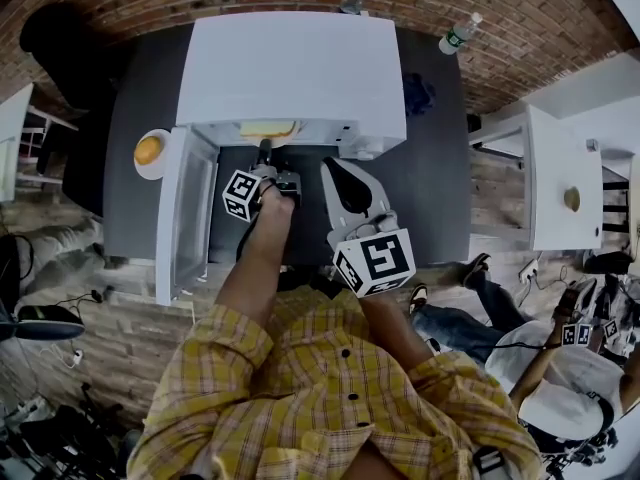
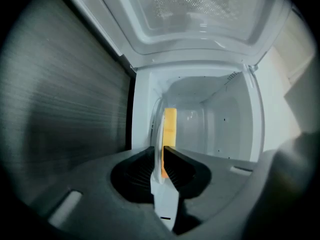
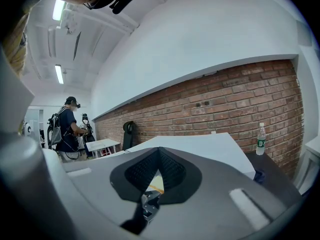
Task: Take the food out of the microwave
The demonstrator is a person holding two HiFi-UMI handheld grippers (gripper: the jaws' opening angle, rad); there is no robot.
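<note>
Forearm stretched forward, the left gripper (image 1: 265, 150) reaches roughly level into the open microwave (image 1: 290, 63). Its jaws are clamped on the rim of the plate (image 2: 158, 134), which carries the yellow food (image 2: 170, 124) just inside the cavity. The right gripper (image 1: 333, 170) hovers alongside, jaws together.

Yellow food (image 2: 170, 126) on plate (image 2: 159, 134) inside microwave (image 1: 290, 68)

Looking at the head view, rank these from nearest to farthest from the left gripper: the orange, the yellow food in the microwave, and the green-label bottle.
1. The yellow food, inside the microwave, right at the left gripper tips.
2. The orange, on the table left of the microwave.
3. The green-label bottle, at the far back right.
</note>
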